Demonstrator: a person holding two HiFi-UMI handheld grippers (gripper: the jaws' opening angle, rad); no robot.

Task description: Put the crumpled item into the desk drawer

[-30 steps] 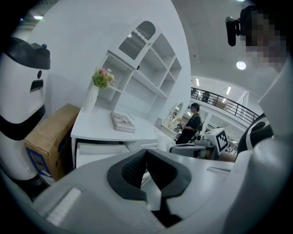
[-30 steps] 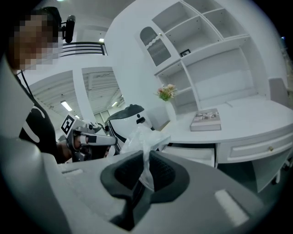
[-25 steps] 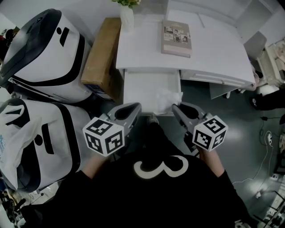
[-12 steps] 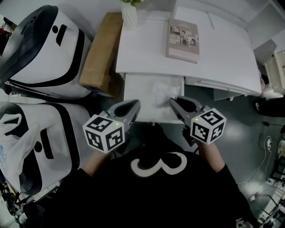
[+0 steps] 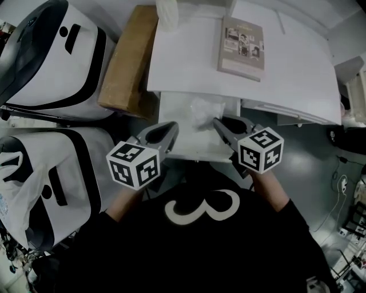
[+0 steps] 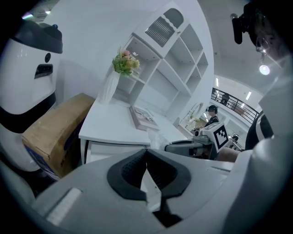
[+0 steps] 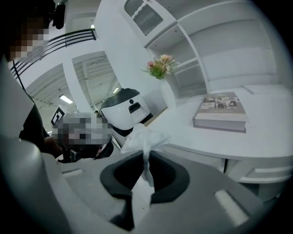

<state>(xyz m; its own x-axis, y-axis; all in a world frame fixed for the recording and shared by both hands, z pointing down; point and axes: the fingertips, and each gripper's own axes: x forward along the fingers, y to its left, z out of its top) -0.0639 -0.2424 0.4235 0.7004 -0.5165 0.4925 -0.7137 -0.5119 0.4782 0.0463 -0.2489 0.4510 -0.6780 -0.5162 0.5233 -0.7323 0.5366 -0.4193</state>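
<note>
The crumpled item [image 5: 205,109] is a wad of thin clear-white plastic. My right gripper [image 5: 218,122] is shut on it and holds it over the open desk drawer [image 5: 176,111], toward the drawer's right side. In the right gripper view the wad [image 7: 143,137] bulges out above the closed pads [image 7: 161,176]. My left gripper [image 5: 172,127] hovers over the drawer's front left part, shut, with nothing in it. The left gripper view shows its tips [image 6: 146,157] meeting, and beyond them the wad [image 6: 158,138] in the right gripper [image 6: 183,147].
The white desk [image 5: 189,57] carries a book [image 5: 241,47] and a vase [image 5: 166,8] at its back left corner. A cardboard box [image 5: 126,63] leans beside the desk. Two white-and-black machines [image 5: 46,57] [image 5: 51,183] fill the left side. A second drawer front [image 5: 286,113] lies to the right.
Both grippers have moved forward and down toward the desk. The plastic wad has gone from the drawer's front edge to further in over the drawer.
</note>
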